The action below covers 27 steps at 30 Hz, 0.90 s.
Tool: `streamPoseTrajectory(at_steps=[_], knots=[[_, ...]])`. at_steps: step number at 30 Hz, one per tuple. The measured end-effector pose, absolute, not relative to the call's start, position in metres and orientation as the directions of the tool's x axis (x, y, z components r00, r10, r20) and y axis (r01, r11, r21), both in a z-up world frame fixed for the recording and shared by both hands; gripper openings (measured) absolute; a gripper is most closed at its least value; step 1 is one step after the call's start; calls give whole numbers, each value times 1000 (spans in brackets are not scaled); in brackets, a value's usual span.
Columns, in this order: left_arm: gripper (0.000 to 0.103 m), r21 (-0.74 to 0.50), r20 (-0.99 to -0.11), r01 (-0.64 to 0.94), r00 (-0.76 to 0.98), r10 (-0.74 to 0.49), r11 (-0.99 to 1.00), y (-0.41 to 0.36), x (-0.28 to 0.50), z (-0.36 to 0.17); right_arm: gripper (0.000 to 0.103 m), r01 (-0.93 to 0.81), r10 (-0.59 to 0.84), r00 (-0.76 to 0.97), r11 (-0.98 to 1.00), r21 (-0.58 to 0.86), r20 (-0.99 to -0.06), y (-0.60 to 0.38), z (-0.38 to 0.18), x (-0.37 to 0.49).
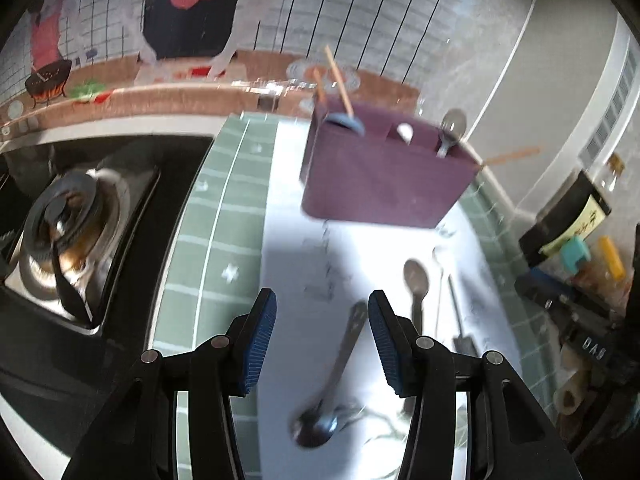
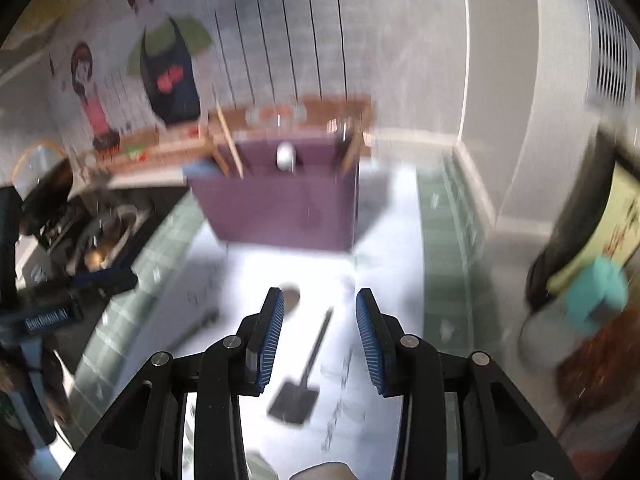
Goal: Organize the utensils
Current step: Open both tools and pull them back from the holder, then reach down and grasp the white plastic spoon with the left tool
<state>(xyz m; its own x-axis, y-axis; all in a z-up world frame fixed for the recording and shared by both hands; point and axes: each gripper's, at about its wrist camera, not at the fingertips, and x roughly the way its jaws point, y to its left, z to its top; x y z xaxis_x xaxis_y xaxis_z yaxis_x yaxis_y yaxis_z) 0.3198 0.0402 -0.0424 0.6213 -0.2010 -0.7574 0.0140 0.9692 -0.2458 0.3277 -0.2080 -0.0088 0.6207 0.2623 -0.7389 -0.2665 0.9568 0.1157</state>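
A purple utensil holder (image 1: pixel 384 176) (image 2: pixel 280 208) stands at the back of a white mat (image 1: pixel 296 240). It holds wooden chopsticks (image 1: pixel 338 80), a white spoon (image 1: pixel 405 132) and a metal spoon (image 1: pixel 452 128). On the mat lie a large metal spoon (image 1: pixel 320 420), a smaller spoon (image 1: pixel 416 276) and a black spatula (image 2: pixel 304 380). My left gripper (image 1: pixel 322 300) hangs open above the large spoon's handle, holding nothing. My right gripper (image 2: pixel 320 294) is open over the spatula's handle, with a spoon bowl (image 2: pixel 290 298) beside its left finger. Both views are motion-blurred.
A gas burner (image 1: pixel 64 232) sits to the left of the green-checked cloth (image 1: pixel 216 240). Dark jars and a teal-capped container (image 2: pixel 596 300) crowd the right side. The tiled wall with cartoon stickers rises behind the holder. The left gripper's body (image 2: pixel 48 316) shows at the right view's left edge.
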Motion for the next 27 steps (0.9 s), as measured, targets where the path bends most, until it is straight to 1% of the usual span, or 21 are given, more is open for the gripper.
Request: streamPoseTrajectory(at_steps=[2, 7, 10, 17, 19, 23, 27], knots=[[49, -245, -765, -2, 615, -192, 970, 45, 315, -46, 36, -262, 268, 567, 955, 138, -779, -210, -29, 319], [49, -263, -770, -39, 611, -185, 964, 55, 312, -50, 36, -248, 274, 480, 953, 171, -833, -208, -65, 296], [49, -269, -774, -56, 607, -181, 962, 57, 313, -52, 36, -243, 295, 460, 949, 201, -837, -204, -72, 289], [49, -260, -781, -54, 599, -177, 964, 55, 310, -55, 36, -185, 267, 473, 962, 201, -840, -199, -79, 292], [49, -254, -782, -48, 598, -176, 966, 52, 309, -56, 37, -174, 250, 483, 967, 189, -839, -194, -79, 294], [49, -248, -790, -34, 586, -182, 968, 50, 305, -60, 39, -176, 189, 498, 978, 115, -846, -180, -80, 295], [49, -249, -797, -41, 576, -181, 968, 52, 304, -64, 39, -191, 158, 506, 979, 68, -848, -173, -81, 298]])
